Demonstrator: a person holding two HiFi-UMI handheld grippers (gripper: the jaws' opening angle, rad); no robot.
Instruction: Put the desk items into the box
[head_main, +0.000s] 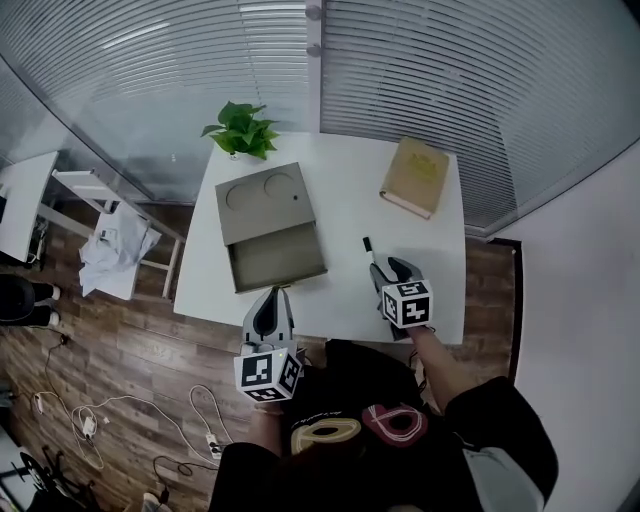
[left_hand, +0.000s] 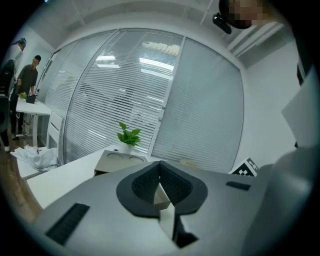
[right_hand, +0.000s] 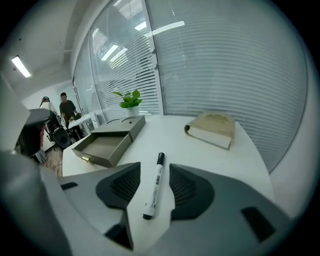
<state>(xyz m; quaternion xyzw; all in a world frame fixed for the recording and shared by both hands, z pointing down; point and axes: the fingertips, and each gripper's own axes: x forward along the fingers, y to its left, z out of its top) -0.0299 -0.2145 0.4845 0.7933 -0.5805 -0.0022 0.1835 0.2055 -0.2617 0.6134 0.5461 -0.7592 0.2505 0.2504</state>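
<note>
A black-capped white marker (head_main: 368, 249) lies on the white table (head_main: 340, 200), pointing away from me. My right gripper (head_main: 392, 268) stands open over it. In the right gripper view the marker (right_hand: 155, 187) lies between the pads (right_hand: 184, 186) without touching either. A grey-brown box (head_main: 262, 200) with its drawer (head_main: 278, 258) pulled open and empty sits left of centre. A tan book (head_main: 415, 176) lies at the far right. My left gripper (head_main: 272, 303) hangs at the table's near edge in front of the drawer, its pads (left_hand: 172, 181) meeting at the tips with nothing held.
A potted plant (head_main: 240, 128) stands at the table's far left corner, behind the box. Blinds and glass walls close off the far side. Left of the table is a rack with white cloth (head_main: 115, 245), and cables (head_main: 150, 420) lie on the wood floor.
</note>
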